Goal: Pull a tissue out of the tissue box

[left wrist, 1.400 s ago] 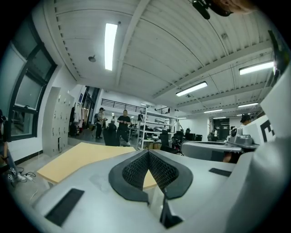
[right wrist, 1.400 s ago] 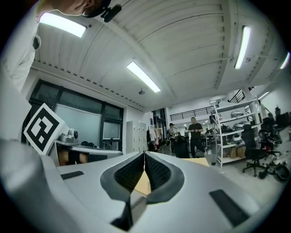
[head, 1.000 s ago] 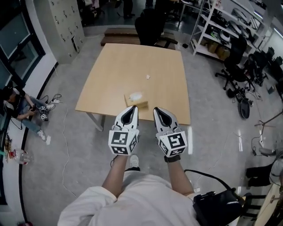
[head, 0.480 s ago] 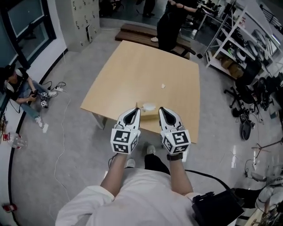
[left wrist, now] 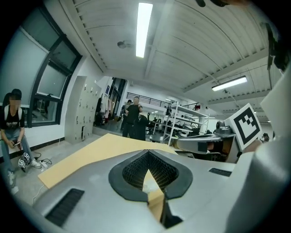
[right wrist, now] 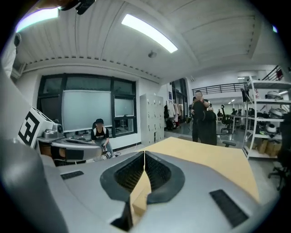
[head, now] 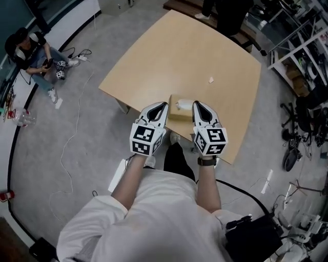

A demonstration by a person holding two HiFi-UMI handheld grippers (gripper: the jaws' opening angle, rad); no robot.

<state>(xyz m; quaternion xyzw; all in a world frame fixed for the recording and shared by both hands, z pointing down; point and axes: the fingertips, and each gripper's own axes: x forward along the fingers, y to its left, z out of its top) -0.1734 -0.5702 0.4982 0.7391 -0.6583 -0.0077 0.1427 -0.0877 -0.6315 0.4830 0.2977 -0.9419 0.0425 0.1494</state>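
A tan tissue box point(head: 176, 114) with a white tissue point(head: 183, 105) poking out of its top sits near the front edge of the wooden table point(head: 195, 56). In the head view my left gripper point(head: 163, 105) points at the box's left side, and my right gripper point(head: 198, 104) points at its right side. Both are shut and hold nothing. In the left gripper view the jaws of the left gripper point(left wrist: 148, 152) meet at the tip, with the table point(left wrist: 91, 155) beyond. The right gripper point(right wrist: 144, 153) looks the same in its own view, above the table point(right wrist: 213, 157).
A small white scrap point(head: 210, 80) lies farther back on the table. One person sits on the floor at the left point(head: 36, 48), and another stands at the table's far edge point(head: 230, 13). Shelves point(head: 302, 46) and chairs stand at the right. A black bag point(head: 253, 238) lies by my feet.
Both grippers have moved forward and down towards the table and now flank the tissue box. The table has come closer in the head view. Both stay shut.
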